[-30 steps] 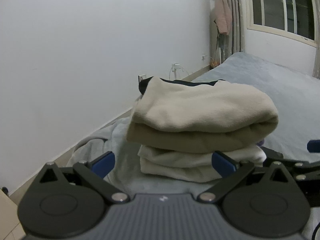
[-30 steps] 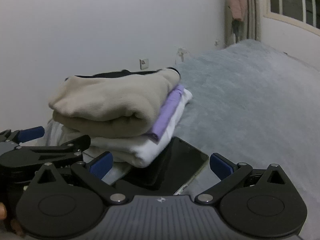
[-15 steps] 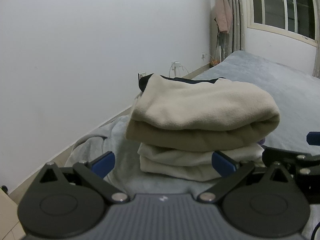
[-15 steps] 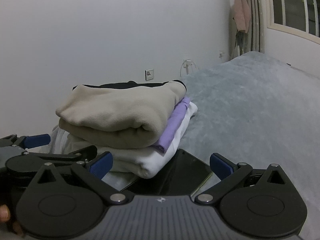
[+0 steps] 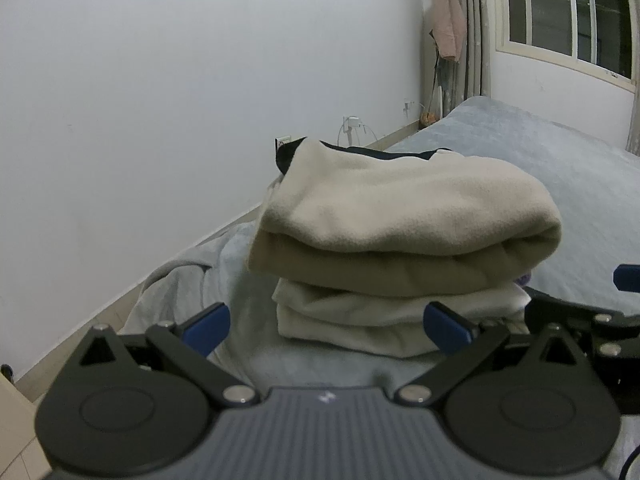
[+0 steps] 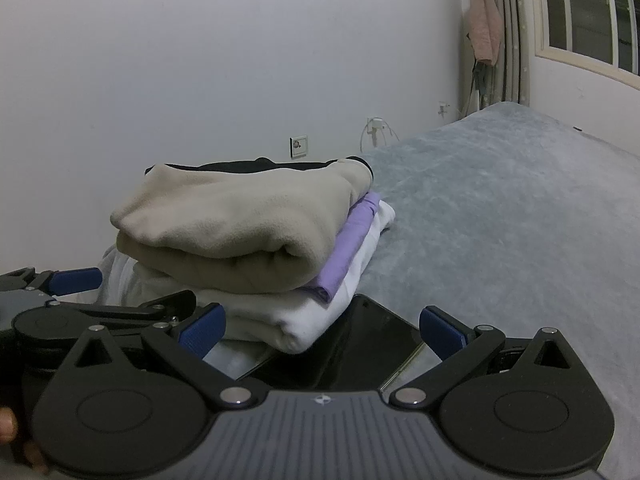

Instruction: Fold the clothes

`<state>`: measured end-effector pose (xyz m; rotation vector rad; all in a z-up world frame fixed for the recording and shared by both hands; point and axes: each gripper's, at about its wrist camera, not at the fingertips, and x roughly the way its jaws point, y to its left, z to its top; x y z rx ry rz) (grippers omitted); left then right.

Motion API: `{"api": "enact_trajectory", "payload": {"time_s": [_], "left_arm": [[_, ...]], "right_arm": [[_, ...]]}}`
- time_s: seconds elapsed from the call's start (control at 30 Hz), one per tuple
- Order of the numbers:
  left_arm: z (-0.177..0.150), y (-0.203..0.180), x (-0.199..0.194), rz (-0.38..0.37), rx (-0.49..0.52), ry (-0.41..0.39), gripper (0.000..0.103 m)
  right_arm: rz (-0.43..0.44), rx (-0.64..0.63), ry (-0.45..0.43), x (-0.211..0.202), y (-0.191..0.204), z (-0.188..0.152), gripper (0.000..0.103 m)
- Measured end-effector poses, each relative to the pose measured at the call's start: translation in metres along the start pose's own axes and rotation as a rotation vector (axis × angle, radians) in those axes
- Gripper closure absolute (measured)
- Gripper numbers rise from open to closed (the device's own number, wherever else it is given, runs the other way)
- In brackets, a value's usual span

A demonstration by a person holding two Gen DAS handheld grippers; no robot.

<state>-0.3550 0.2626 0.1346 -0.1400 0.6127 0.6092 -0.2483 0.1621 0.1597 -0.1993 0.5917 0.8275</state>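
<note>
Right, here is the stack: a thick beige fleece garment, folded over on itself, sits on top of the pile at the near corner of the grey plush-covered bed. Under it, a thin folded purple garment pokes out along the right side, and beneath that lies a folded white garment, the bottom layer that shows. A strip of black fabric peeks along the far top edge of the fleece.

Left hand-held gripper, blue-padded fingers spread wide, nothing between them, poised just in front of the white layer's near edge. I cannot tell if the right pad touches the cloth. From the right wrist view it shows at the lower left, close against the pile's near-left corner.

Right hand-held gripper, fingers likewise parted and empty. Between them, flat on the bed, lies a glossy black rectangular phone, its far end tucked under the corner of the white garment. Part of this gripper shows at the right edge of the left wrist view.

Behind the pile, a plain white wall with a white wall socket and a white plugged-in charger with a looping cable. In the far corner hangs a pink garment beside the grey curtain, and a dark window reflects a ceiling lamp.
</note>
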Motion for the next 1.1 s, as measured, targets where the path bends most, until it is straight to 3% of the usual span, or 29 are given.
{"api": "enact_trajectory", "payload": {"time_s": [1.1], "left_arm": [[-0.0038,-0.0040,0.0030,0.018,-0.013,-0.014,0.000]], "right_arm": [[0.002,-0.002,0.006,0.0021,0.0024,-0.0007,0.000]]}}
